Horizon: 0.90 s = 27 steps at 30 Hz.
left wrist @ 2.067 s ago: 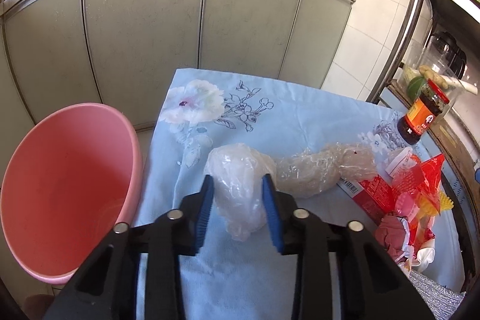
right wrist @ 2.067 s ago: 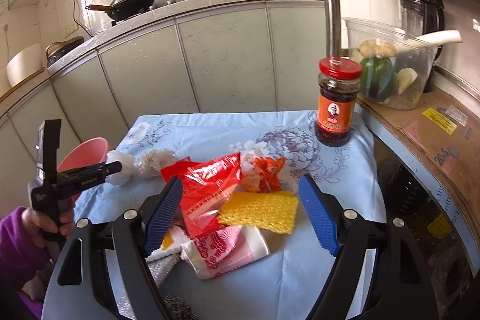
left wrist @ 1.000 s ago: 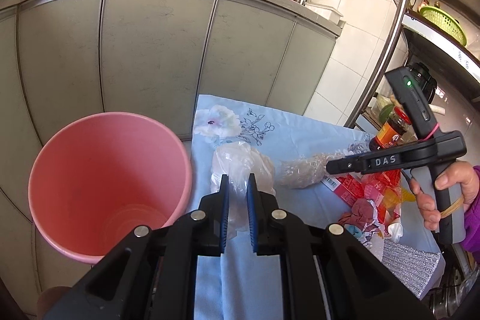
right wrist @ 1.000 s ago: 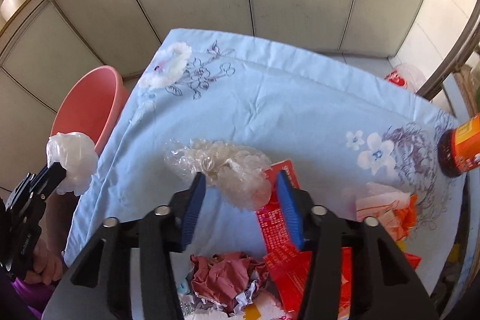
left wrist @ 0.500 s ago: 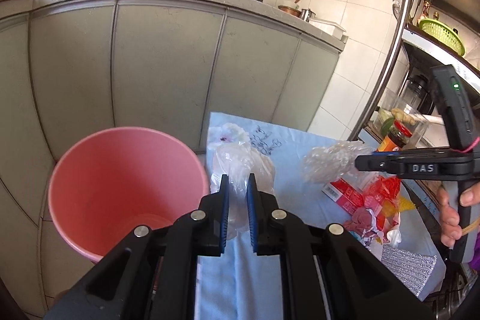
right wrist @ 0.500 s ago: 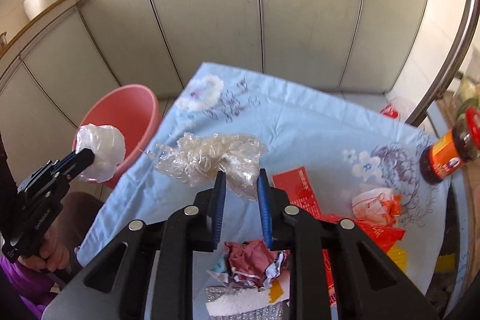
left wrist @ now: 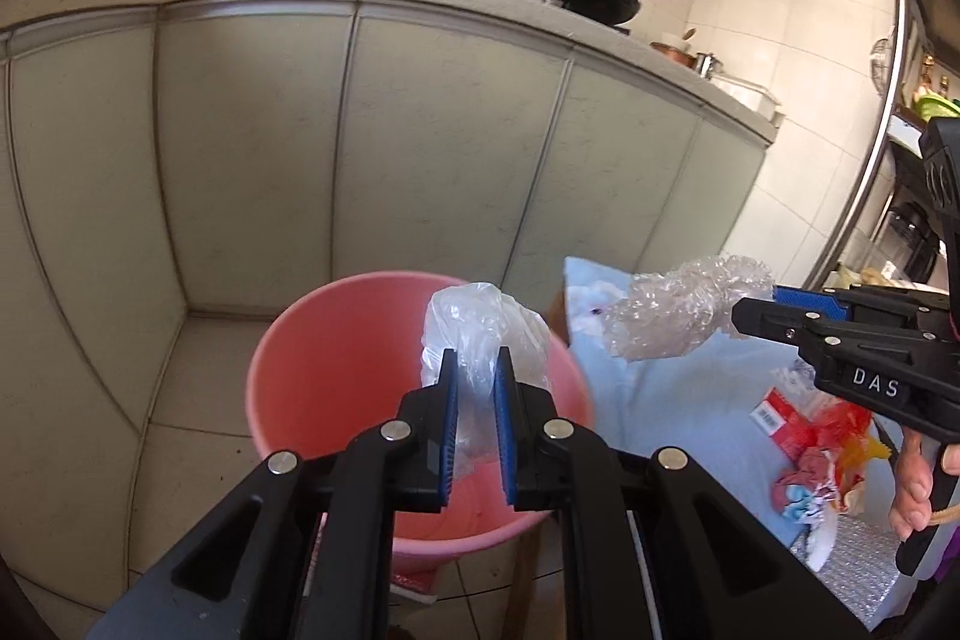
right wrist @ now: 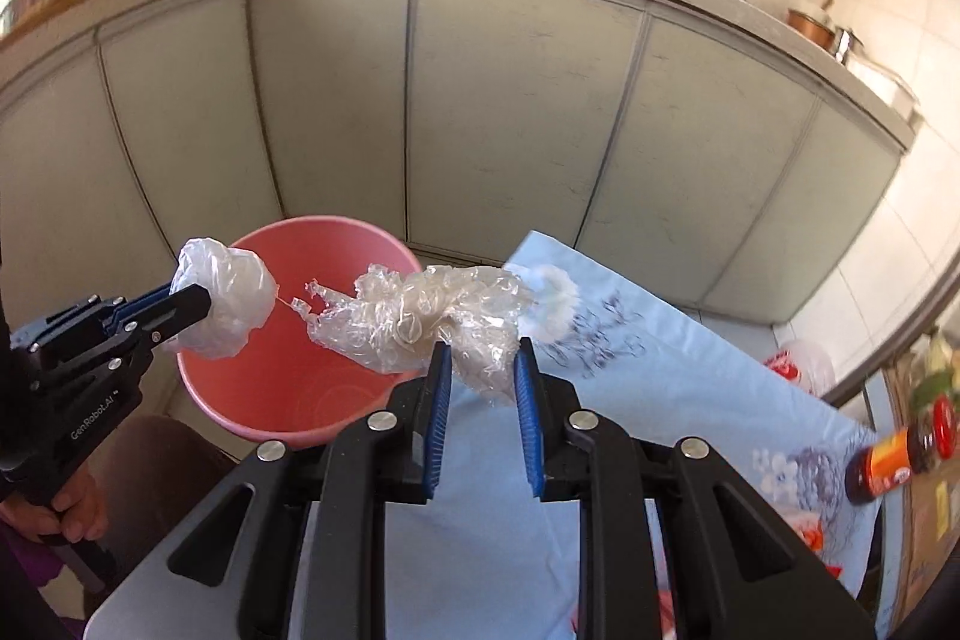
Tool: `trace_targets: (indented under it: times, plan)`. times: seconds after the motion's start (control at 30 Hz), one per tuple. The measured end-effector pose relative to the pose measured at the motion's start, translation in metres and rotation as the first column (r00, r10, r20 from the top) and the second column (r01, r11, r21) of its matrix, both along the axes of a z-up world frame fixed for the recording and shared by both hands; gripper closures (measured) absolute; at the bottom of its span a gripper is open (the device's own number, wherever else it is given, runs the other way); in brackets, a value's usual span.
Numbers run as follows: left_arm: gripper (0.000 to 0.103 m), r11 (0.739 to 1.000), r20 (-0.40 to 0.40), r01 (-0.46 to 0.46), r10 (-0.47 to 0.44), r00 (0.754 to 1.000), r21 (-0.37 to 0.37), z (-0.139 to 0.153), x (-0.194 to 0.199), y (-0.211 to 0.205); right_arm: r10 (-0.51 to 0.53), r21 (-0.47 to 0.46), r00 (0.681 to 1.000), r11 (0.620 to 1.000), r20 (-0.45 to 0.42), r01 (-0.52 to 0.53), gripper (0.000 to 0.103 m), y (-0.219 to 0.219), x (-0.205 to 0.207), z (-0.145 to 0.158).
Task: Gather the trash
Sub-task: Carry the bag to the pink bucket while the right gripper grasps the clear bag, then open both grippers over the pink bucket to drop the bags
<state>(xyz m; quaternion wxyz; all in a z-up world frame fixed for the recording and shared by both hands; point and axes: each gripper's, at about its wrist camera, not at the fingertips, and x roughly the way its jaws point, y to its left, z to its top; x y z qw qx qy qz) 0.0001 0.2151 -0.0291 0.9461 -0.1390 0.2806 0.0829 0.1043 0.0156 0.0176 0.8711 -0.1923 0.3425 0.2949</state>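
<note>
Left gripper (left wrist: 477,370): blue pads clamped on a crumpled wad of milky white plastic bag (left wrist: 480,328), which sticks up past the fingertips. In the left wrist view the wad sits in front of the mouth of the round pink plastic bucket (left wrist: 324,340) standing on the tiled floor beside the table; the right wrist view shows the same wad (right wrist: 225,298) over the bucket's near-left rim (right wrist: 240,418).

Right gripper (right wrist: 477,361): jaws have just been closing and now pinch one end of a long crinkled clump of clear plastic film (right wrist: 420,316). The free end of the clump trails left, in front of the bucket opening. From the left wrist view this clump (left wrist: 684,307) hangs in the air above the light blue floral tablecloth (left wrist: 678,400), just right of the bucket.

On the cloth: pile of red and orange wrappers (left wrist: 816,436); dark sauce jar with orange label (right wrist: 894,460) at the far right edge.
</note>
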Motion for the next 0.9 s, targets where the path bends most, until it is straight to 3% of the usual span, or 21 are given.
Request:
trace_targets:
  times: [0.17,0.37,0.5,0.63,0.9]
  plan:
    - [0.092,1.000,-0.063,-0.022,0.021,0.998,-0.017,-0.019,0.006,0.014,0.047,-0.091,0.999,0.995,0.005,-0.046,0.081,0.042,-0.001,-0.024]
    - [0.091,0.999,-0.107,-0.028,0.026,0.994,-0.021,-0.034,0.012,0.020,0.068,-0.129,0.997,0.989,-0.023,-0.071,0.081,0.062,0.002,-0.046]
    - [0.088,0.999,-0.126,-0.035,0.031,0.992,-0.025,-0.039,0.015,0.023,0.073,-0.102,0.994,0.992,-0.077,-0.081,0.076,0.062,0.003,-0.053]
    - [0.074,0.999,-0.130,-0.039,0.036,0.991,-0.026,-0.040,0.015,0.025,0.082,-0.052,0.991,0.995,-0.109,-0.088,0.071,0.058,0.007,-0.052]
    - [0.069,0.998,-0.097,-0.038,0.033,0.995,-0.055,-0.030,0.010,0.021,0.079,0.025,0.991,0.997,-0.104,-0.077,0.066,0.044,0.001,-0.039]
